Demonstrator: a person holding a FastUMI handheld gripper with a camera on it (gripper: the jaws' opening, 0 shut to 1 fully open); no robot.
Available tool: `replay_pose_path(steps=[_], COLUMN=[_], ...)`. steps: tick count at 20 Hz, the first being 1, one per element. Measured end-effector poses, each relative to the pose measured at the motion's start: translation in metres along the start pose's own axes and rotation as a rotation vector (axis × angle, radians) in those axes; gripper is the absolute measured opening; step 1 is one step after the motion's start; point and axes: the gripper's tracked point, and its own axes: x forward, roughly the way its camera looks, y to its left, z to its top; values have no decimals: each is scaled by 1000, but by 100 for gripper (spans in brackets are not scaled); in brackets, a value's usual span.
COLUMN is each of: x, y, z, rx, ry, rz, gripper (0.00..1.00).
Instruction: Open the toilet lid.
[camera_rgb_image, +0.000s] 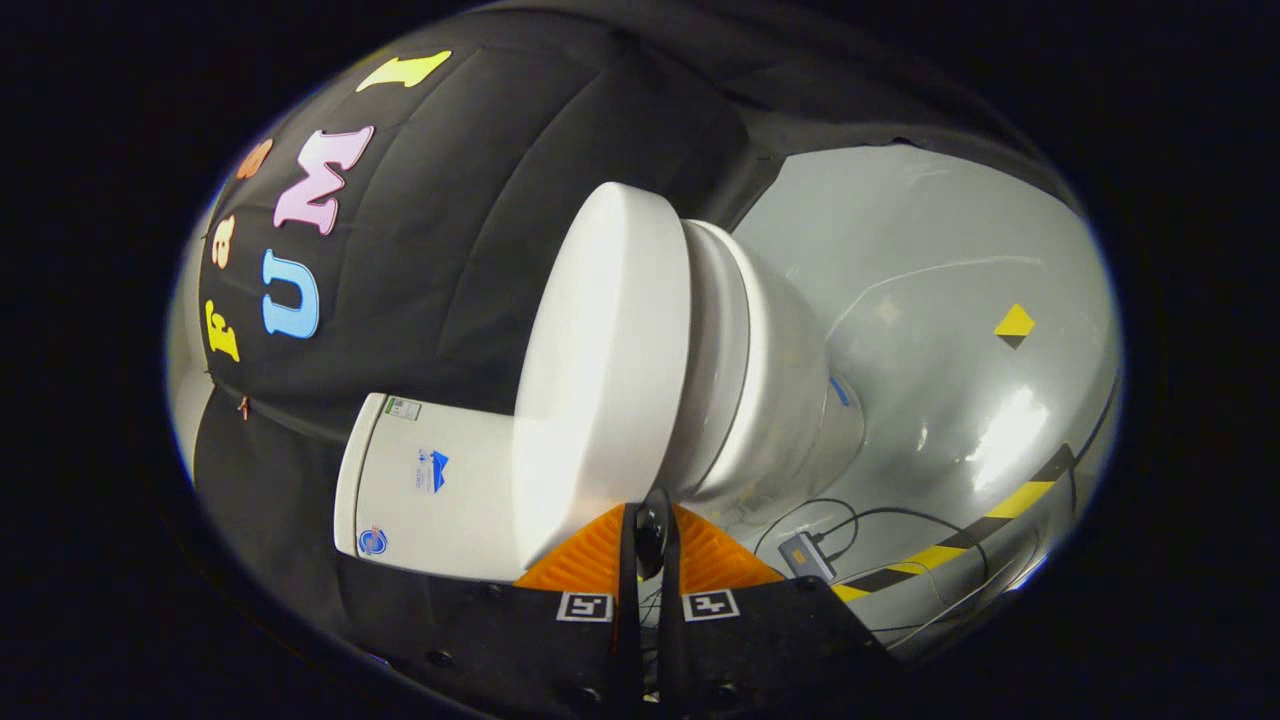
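Note:
The view is rolled sideways, so the white toilet lies across it. Its lid (600, 370) is down on the seat and bowl (775, 380), and the tank (430, 485) stands behind the lid against the black cloth wall. My gripper (650, 512) is shut, with its fingers (590, 560) pressed close together and only a thin dark slit between them. The fingertips sit right at the lid's front rim, where lid and seat meet. I cannot tell whether they touch the rim. Nothing is held between the fingers.
The grey glossy floor (950, 260) spreads beyond the bowl. A yellow-and-black tape strip (960, 540) crosses it. A small grey box (805, 555) with thin cables lies near the toilet's foot. A yellow diamond mark (1014, 324) sits farther out.

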Motion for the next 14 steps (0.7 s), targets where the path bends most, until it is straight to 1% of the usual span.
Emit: replay_pose_path(steps=[3,6,9,10,14], x=[-11,-23,-36,-40,-49], y=[26,56,97,110,153], z=[6,9,12,11,5], rx=[-74,-181,-246,-266,-356], ry=[-22,-44,-100,-118,-186], rz=[-33,-94,-133,-150,-263], gripper=[11,10,10,8,6])
